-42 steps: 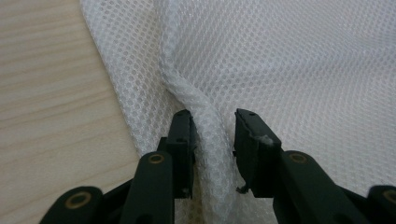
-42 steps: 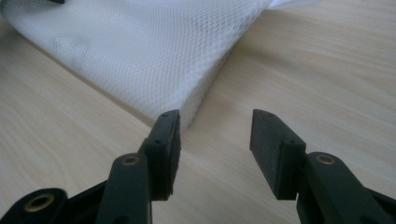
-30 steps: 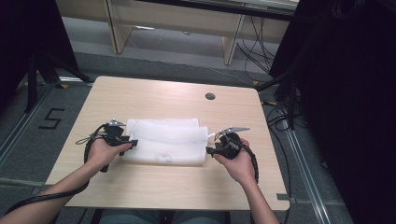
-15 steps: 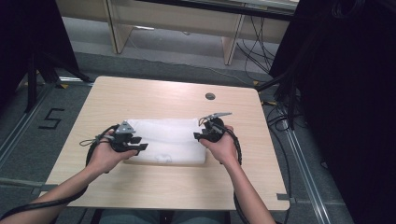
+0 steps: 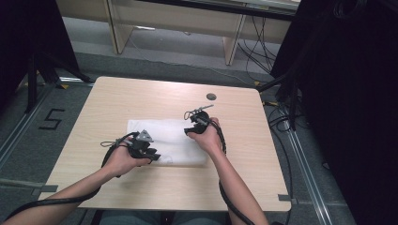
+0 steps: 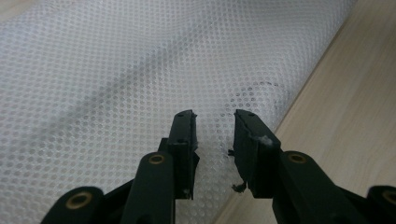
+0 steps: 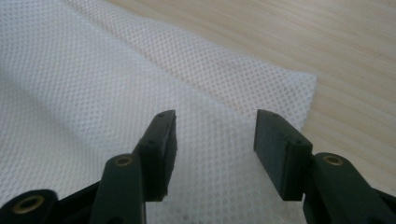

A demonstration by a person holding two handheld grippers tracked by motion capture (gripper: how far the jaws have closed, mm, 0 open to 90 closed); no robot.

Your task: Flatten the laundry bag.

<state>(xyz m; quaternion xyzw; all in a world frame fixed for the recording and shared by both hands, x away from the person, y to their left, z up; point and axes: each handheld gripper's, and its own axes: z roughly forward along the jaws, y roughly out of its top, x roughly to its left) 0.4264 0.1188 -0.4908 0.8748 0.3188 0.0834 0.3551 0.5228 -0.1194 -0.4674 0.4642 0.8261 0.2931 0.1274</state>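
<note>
High view: both hands low over white cloth (image 5: 164,140) w/ jaws parted

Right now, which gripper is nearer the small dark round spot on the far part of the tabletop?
Right. The right gripper is over the white mesh cloth's far right part, just short of the spot; the left gripper sits at the cloth's near edge, farther away.

Each black hand-held gripper (image 5: 149,153) has brass-coloured pivot screws and a trailing cable.
</note>
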